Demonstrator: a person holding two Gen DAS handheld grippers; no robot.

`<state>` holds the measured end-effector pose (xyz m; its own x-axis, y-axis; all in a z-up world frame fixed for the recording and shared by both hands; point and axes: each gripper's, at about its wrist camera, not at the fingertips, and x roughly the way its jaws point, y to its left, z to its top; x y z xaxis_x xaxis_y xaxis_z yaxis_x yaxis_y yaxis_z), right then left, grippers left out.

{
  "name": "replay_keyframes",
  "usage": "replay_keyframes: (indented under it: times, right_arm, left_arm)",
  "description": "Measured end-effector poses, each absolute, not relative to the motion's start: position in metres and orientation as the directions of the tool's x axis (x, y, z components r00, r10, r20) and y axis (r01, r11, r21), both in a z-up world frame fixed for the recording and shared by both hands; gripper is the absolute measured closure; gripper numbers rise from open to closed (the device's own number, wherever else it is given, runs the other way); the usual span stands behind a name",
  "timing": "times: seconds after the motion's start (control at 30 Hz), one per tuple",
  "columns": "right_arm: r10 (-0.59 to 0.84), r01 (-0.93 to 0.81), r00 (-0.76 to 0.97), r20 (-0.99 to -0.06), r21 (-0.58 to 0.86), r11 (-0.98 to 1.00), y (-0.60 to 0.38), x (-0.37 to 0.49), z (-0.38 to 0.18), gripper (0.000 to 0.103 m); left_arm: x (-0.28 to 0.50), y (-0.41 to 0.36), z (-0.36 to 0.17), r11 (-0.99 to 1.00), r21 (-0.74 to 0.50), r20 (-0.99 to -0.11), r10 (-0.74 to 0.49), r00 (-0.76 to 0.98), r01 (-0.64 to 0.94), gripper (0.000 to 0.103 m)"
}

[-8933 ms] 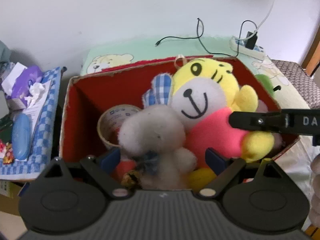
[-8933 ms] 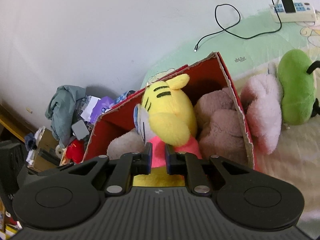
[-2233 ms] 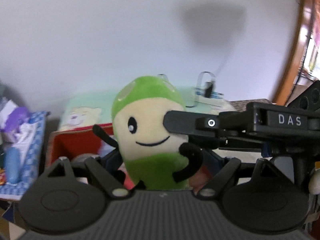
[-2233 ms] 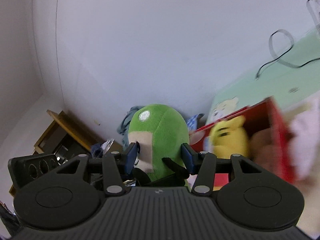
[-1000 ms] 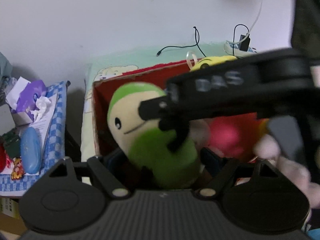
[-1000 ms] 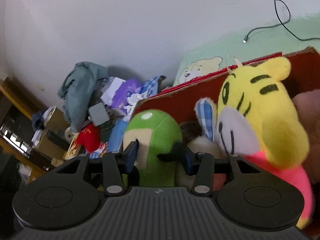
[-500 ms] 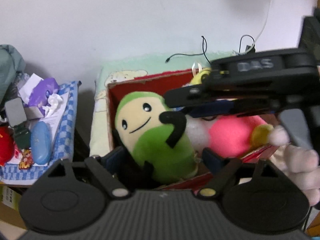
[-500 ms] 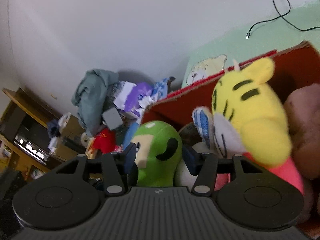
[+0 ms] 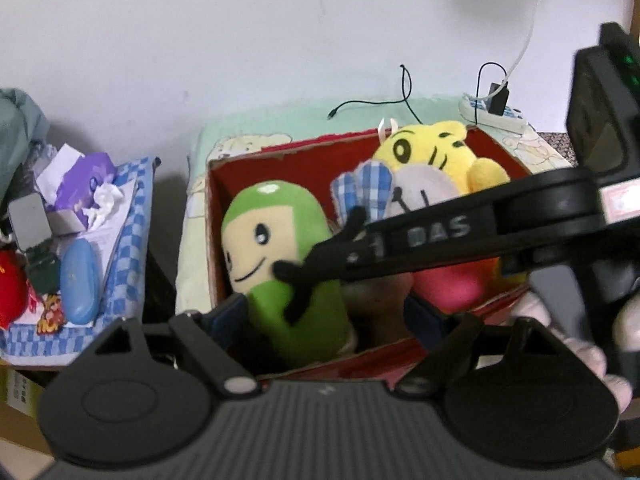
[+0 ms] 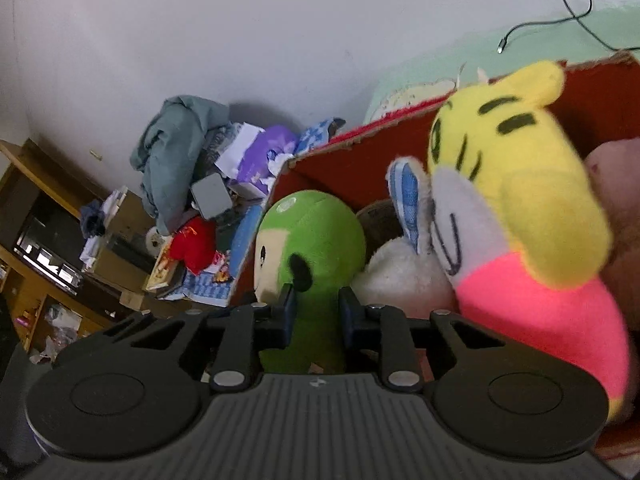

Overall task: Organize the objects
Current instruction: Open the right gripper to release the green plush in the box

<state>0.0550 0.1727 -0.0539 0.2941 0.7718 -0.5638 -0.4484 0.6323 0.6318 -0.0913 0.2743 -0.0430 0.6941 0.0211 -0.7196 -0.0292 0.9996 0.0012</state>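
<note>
Inside the red cardboard box (image 9: 256, 160), at its left end, the green bean-shaped plush toy with a cream face (image 9: 280, 252) stands nearly upright, pinched at its lower body by the right gripper (image 10: 318, 310), whose jaws are clenched on the soft fabric. Beside it sit a yellow tiger plush in a pink top (image 10: 516, 184) and a pale fluffy plush (image 10: 404, 280), so the box looks nearly full. The left gripper (image 9: 326, 314) hovers at the near rim with its jaws spread wide and nothing between them.

The step in hand seems to be seating the green toy. Doing it well would mean pressing it down into the gap by the left wall before letting go, so it does not spring back or tip over the rim, then opening the jaws fully and lifting straight out without snagging its thin black arm (image 9: 344, 220).

The box rests on a bed with a pale green cartoon-print sheet (image 9: 280, 128), where a black cable (image 9: 380, 104) and a white power strip (image 9: 492, 114) lie near the white wall. To the left, a blue checked cloth (image 9: 132, 216) carries tissues, papers and a blue case (image 9: 78, 280); wooden shelving shows beyond
</note>
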Motion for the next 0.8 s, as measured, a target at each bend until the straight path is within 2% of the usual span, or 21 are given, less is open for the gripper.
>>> replay_keyframes:
  times: [0.2,0.33,0.53,0.8]
  right_arm:
    - [0.744,-0.464,0.298,-0.598,0.591,0.660,0.190,0.057,-0.060,0.080]
    - [0.782,-0.429,0.267,-0.563,0.658,0.620,0.174,0.062,-0.060,0.078]
    - [0.796,-0.431,0.332,-0.507,0.669,0.605,0.141,0.053,-0.046,0.075]
    - [0.725,-0.400,0.431,-0.537,0.607,0.687,0.106,0.050,-0.043,0.074]
  left_arm:
    - [-0.086,0.276,-0.046,0.998,-0.005,-0.737,0.035,0.675,-0.057,0.018]
    - [-0.084,0.279,-0.046,0.997,-0.030,-0.737,0.029,0.675,-0.076,0.015]
    - [-0.075,0.276,-0.047,0.995,-0.035,-0.752,0.038,0.658,-0.097,0.016]
    - [-0.060,0.268,-0.049,0.988,-0.007,-0.778,0.089,0.622,-0.151,0.013]
